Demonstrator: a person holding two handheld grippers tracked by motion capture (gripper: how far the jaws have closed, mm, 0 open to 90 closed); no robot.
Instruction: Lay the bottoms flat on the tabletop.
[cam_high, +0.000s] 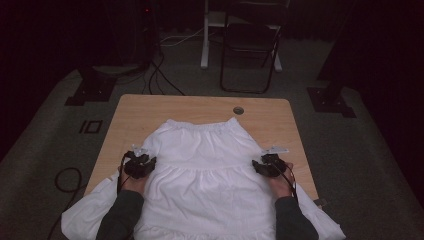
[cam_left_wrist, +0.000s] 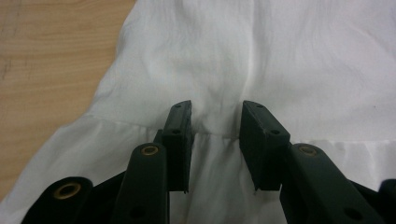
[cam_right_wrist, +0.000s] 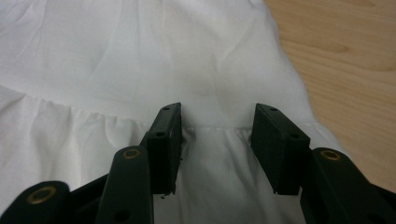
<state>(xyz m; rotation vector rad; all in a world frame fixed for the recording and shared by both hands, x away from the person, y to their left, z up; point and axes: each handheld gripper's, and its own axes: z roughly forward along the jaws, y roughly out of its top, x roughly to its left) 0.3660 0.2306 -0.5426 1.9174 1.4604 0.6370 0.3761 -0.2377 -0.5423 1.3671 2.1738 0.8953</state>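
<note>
A white tiered skirt (cam_high: 207, 160) lies spread flat on the wooden table (cam_high: 150, 107), waistband at the far side and hem hanging over the near edge. My left gripper (cam_high: 142, 159) rests on the skirt's left side, at the gathered seam (cam_left_wrist: 140, 125) between two tiers. Its jaws (cam_left_wrist: 215, 116) stand apart with a slight ridge of cloth between them, and the pads are not pressing on it. My right gripper (cam_high: 263, 162) sits on the skirt's right side at the same seam (cam_right_wrist: 93, 115). Here too the jaws (cam_right_wrist: 217, 119) are open, with flat cloth in the gap.
Bare wood runs beside the skirt at both edges (cam_left_wrist: 42, 70) (cam_right_wrist: 355, 70). A round cable hole (cam_high: 238, 110) sits near the table's far edge. A black folding chair (cam_high: 250, 45) and stand bases (cam_high: 92, 87) are on the floor beyond, with cables (cam_high: 160, 75).
</note>
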